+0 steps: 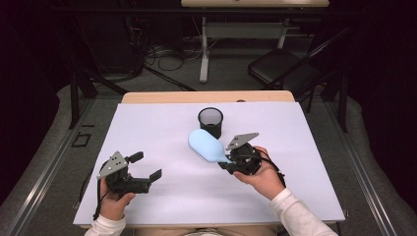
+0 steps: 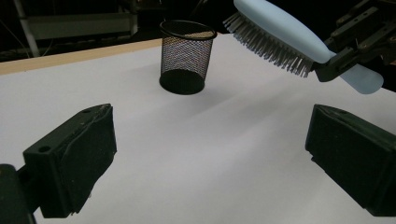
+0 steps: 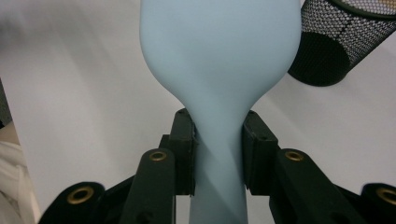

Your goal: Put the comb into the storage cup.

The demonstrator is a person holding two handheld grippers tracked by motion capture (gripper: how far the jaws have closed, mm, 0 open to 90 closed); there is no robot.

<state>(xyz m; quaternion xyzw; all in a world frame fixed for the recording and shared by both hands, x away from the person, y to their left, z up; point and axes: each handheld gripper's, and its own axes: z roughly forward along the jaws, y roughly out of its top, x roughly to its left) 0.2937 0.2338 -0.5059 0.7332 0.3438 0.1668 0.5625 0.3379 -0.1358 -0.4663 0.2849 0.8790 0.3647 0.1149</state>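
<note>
A light blue hairbrush (image 1: 206,145) is held off the white table, bristles down, its head pointing toward the black mesh cup (image 1: 210,122). My right gripper (image 1: 229,162) is shut on the brush's handle (image 3: 218,154), with one jaw on each side of the narrow neck. From the left gripper view the hairbrush (image 2: 280,35) hangs at the upper right, above and to the right of the mesh cup (image 2: 186,55). My left gripper (image 1: 148,166) rests at the table's front left, open, with nothing between its jaws.
The white table top (image 1: 162,132) has a wooden strip along its far edge. Beyond it stand a desk frame, cables on the floor and a dark folding chair (image 1: 282,66).
</note>
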